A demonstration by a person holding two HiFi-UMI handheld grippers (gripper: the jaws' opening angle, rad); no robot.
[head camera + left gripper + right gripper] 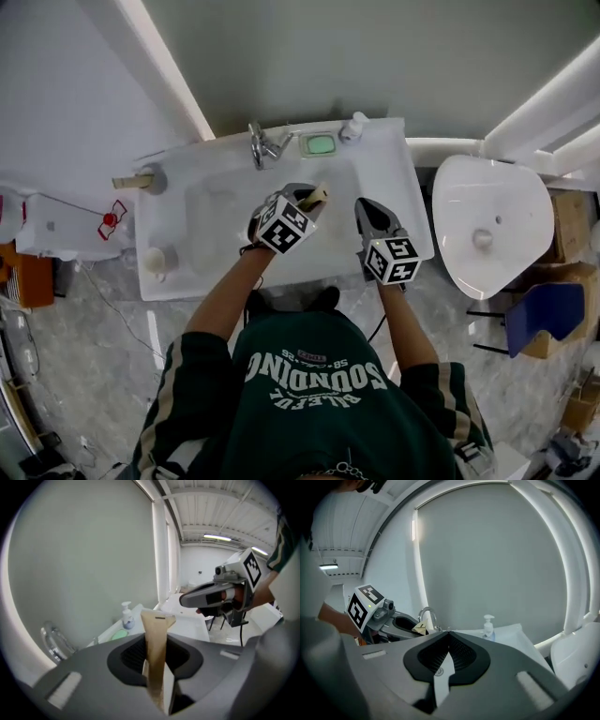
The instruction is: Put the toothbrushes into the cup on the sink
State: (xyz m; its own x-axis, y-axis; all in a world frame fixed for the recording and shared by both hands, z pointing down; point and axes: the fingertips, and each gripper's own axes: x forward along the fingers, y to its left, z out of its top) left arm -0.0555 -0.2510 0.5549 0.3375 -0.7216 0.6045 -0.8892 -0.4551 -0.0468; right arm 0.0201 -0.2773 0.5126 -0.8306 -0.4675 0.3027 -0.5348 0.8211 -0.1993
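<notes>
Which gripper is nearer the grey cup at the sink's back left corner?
Left. The left gripper, shut on a tan toothbrush pack, hangs over the sink, to the right of the cup; the right gripper is farther right, near the sink's right edge.

We get bright, even light in the head view: white light strips (159, 66) glow beyond the left gripper (312, 199) and the right gripper (367, 211), and the white sink (216, 187) beneath both nearly washes out. Shadows are soft. In both gripper views we see heavy fisheye bending and black corners, and each gripper's own body blurs close to the lens. A ceiling lamp (218, 537) shines above the right gripper. The right gripper view is dimmer, with a glowing strip (418, 569) beyond its jaws.
</notes>
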